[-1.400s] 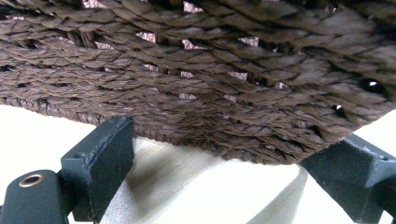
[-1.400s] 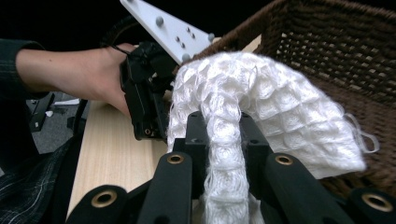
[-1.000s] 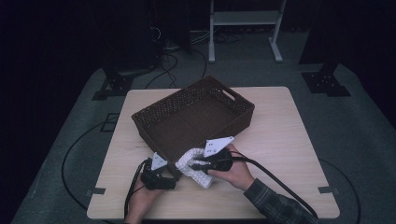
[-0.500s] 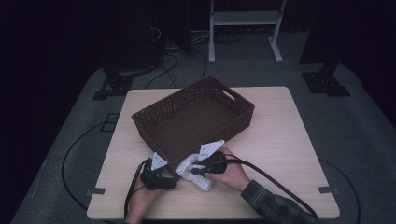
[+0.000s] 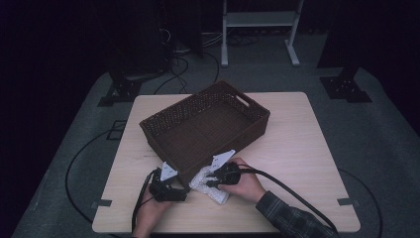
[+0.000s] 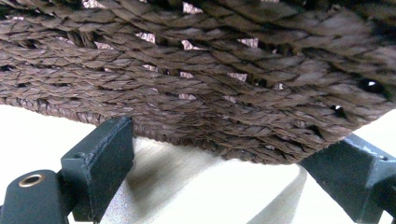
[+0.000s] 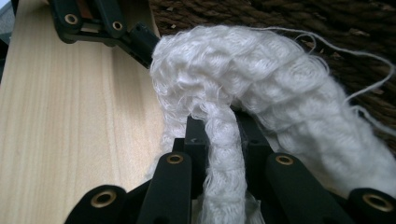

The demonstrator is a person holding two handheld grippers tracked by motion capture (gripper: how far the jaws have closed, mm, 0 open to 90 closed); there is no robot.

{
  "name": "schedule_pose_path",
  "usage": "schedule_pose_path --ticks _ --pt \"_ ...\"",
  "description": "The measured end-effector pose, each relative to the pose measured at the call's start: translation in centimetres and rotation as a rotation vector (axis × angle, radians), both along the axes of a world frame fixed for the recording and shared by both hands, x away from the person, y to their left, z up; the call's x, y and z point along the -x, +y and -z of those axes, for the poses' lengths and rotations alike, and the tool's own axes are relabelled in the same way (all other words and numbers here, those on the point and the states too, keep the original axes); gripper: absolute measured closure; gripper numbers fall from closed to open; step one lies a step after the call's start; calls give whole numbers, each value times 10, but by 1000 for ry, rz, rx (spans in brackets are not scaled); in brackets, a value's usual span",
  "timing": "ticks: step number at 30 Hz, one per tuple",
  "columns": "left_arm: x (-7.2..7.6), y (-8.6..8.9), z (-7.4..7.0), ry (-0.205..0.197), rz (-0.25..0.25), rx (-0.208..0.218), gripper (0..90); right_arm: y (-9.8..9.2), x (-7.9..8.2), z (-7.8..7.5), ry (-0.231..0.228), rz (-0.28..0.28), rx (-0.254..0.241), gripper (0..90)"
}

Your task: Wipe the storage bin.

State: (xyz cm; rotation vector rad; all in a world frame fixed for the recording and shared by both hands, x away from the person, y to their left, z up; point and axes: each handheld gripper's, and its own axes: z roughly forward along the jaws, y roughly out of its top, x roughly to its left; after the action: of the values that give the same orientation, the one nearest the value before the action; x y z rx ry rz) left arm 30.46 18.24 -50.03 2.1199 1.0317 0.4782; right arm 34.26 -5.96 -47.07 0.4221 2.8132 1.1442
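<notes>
A white knitted cloth (image 5: 214, 192) lies bunched on the table just in front of the near corner of the dark wicker basket (image 5: 208, 124). My right gripper (image 5: 212, 180) is shut on it. In the right gripper view a fold of the cloth (image 7: 243, 79) runs down between the two black jaws of my right gripper (image 7: 219, 140), and the rest humps over them. My left gripper (image 5: 174, 188) rests on the table left of the cloth. In its own view my left gripper (image 6: 236, 140) stands wide open, facing the basket wall (image 6: 210, 70) close up.
The light wooden table (image 5: 307, 148) has bare room right of the basket and along its left edge. Black cables trail from both grippers over the near edge. A white metal frame (image 5: 257, 29) stands on the floor beyond the table.
My right gripper has come down and slightly toward the person with the cloth, which now sits lower against the table. The left gripper and the basket have stayed put.
</notes>
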Motion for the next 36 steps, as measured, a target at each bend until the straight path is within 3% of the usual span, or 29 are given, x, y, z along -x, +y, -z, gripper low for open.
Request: schedule_pose_path --ticks 9,14,22,29,36 --pt "0 0 0 1 0 -1 101 -27 9 -18 -55 24 -61 770" --pt "0 0 0 2 -1 1 102 -47 15 -27 -55 94 -94 768" --pt "0 0 0 2 -1 -1 104 -82 24 -37 -99 186 -112 769" --pt "0 0 0 2 -4 -1 104 -119 30 -35 -112 288 -107 769" --pt "0 0 0 1 -5 -1 104 -156 35 -37 -133 394 -143 768"
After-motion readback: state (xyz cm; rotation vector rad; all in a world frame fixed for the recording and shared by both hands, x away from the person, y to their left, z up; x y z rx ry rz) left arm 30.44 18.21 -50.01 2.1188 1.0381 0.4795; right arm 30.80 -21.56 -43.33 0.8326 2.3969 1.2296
